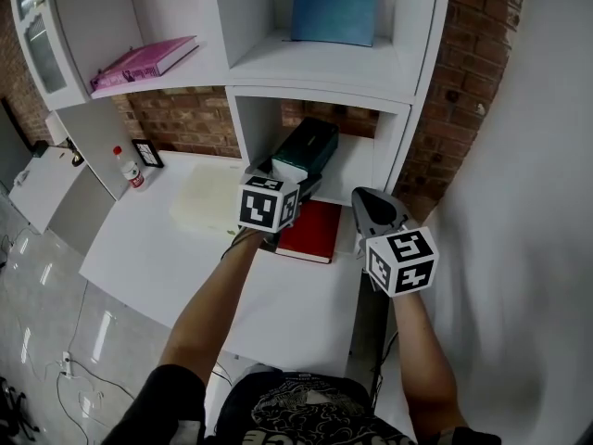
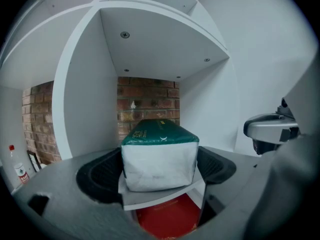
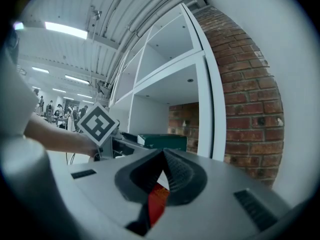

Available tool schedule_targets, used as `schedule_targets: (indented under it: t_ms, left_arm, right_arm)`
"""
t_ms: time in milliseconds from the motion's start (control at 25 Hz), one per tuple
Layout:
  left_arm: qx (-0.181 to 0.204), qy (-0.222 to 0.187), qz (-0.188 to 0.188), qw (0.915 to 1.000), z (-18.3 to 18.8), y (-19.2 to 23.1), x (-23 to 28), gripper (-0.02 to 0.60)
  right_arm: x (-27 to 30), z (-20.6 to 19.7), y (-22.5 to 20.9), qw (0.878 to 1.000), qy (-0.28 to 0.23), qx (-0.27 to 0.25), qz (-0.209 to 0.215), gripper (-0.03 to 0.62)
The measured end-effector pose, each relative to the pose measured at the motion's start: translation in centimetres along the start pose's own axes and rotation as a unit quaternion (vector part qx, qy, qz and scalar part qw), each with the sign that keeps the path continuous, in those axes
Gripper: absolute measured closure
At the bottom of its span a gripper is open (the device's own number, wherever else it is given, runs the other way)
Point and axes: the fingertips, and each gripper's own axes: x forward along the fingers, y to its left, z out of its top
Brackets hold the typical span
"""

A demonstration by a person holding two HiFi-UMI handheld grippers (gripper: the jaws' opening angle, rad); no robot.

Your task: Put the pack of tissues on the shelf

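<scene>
Tissue pack (image 2: 160, 139) lies end-on between the wide-open jaws of the left gripper (image 2: 159, 170), resting on the shelf board (image 2: 165, 196), its long axis running straight back into the cubby. The pads flank it without squeezing. Right gripper (image 3: 162, 176), farther off, is closed and empty.

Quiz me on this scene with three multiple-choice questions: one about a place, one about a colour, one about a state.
1. Where is the pack of tissues?
A) on the floor
B) in the lower shelf compartment
C) inside a drawer

2. What colour is the book lying flat on the desk?
A) red
B) yellow
C) black

3. How do the right gripper jaws stand?
A) wide apart
B) clamped on the book
C) together, holding nothing

Answers:
1 B, the pack rests on that compartment's board.
2 A, the head view shows its red cover.
3 C, the right gripper view shows the tips meeting with nothing gripped.
</scene>
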Motion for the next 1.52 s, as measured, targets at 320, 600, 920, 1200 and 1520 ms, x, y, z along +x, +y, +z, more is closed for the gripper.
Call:
schedule_targets:
  t_ms: [320,600,920,1200,1520]
  left_arm:
    - [0.0,-0.011,-0.003,0.9999,0.4,-0.4,-2.3,0.108]
    - [0.003,-0.031,-0.01,0.9995,0.5,-0.5,-5.8,0.164]
    - [0.005,-0.039,-0.035,0.9986,0.7,-0.9,-9.9,0.202]
    - [0.01,-0.05,-0.042,0.9978,0.7,-0.6,-13.0,0.243]
    - [0.007,-0.072,-0.048,0.9963,0.9,-1.0,-16.4,0.376]
  right_arm:
    - [-0.2,0.9,0.7,1.0,-0.002,0.001,-0.001,0.591]
    - [-0.8,1.7,2.7,1.0,-0.004,0.004,-0.014,0.591]
    - [-3.2,3.5,5.1,0.999,-0.02,0.007,-0.04,0.591]
    - [-5.0,3.9,6.2,0.998,-0.02,0.009,-0.063,0.591]
    - [-6.9,4.4,7.9,0.997,-0.017,-0.001,-0.072,0.591]
